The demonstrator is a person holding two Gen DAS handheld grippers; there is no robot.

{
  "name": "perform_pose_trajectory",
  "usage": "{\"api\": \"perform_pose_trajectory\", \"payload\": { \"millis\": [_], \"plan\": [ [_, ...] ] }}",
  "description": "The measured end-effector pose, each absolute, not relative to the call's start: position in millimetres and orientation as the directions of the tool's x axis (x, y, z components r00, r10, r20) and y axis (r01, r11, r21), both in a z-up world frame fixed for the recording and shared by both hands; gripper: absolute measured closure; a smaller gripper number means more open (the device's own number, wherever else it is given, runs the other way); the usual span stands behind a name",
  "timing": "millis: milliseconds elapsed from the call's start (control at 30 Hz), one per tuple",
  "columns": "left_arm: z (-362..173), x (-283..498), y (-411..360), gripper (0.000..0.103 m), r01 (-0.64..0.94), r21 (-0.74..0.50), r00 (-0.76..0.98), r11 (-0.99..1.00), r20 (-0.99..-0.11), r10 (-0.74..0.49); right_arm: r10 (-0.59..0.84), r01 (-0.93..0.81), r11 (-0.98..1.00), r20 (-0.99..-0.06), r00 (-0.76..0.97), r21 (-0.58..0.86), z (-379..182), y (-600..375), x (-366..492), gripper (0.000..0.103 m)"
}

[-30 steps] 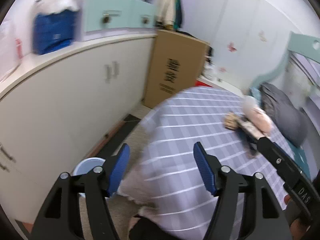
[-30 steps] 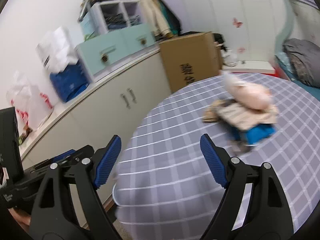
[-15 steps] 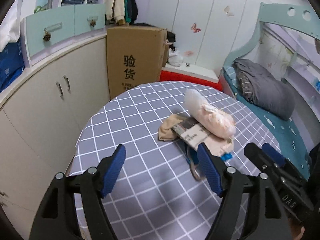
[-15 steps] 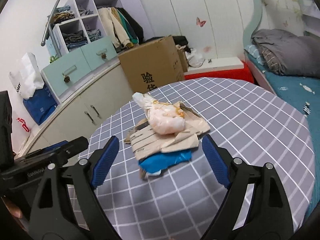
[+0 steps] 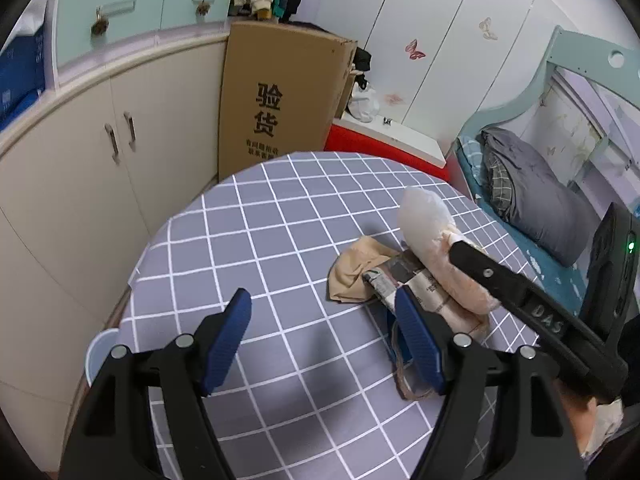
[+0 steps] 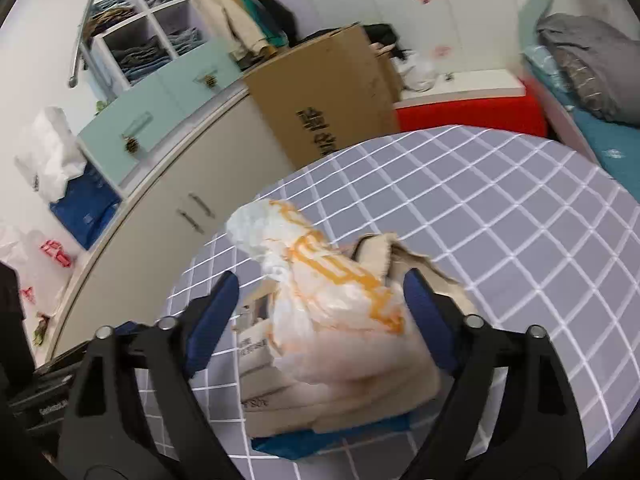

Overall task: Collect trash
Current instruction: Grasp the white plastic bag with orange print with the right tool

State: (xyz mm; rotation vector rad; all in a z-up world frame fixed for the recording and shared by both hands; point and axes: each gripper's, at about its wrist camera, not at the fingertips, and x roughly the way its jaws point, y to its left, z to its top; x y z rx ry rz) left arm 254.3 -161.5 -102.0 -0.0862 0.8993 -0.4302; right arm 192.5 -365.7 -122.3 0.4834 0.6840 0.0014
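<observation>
Surroundings: tall brown cardboard box and cream cabinet stand behind the round grey checked table.
Hidden: blue item under the pile is mostly covered.
Trash: crumpled pale plastic bag atop torn cardboard scraps, near table's right side.
Left gripper: jaws wide, empty.
Right gripper: jaws closing around the bag, contact unclear.

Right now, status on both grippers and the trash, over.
Right gripper jaws closing around the plastic bag atop the trash pile. Left gripper open, empty, above the table. Nothing in the way.
</observation>
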Motion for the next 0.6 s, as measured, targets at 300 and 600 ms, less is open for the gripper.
{"api": "perform_pose_trajectory", "payload": {
  "millis": [300, 600],
  "plan": [
    [-99, 254, -178, 0.03, 0.347, -0.292, 0.519, 0.891, -0.732, -0.442, 0.024, 0.174, 0.914, -0.476, 0.879, 0.367, -91, -371, 126, 0.062],
    [-125, 250, -199, 0.03, 0.309, -0.397, 0.444, 0.864, -0.743, -0.5, -0.109, 0.261, 0.907, -0.415, 0.903, 0.329, -91, -387, 67, 0.06]
  ]
}}
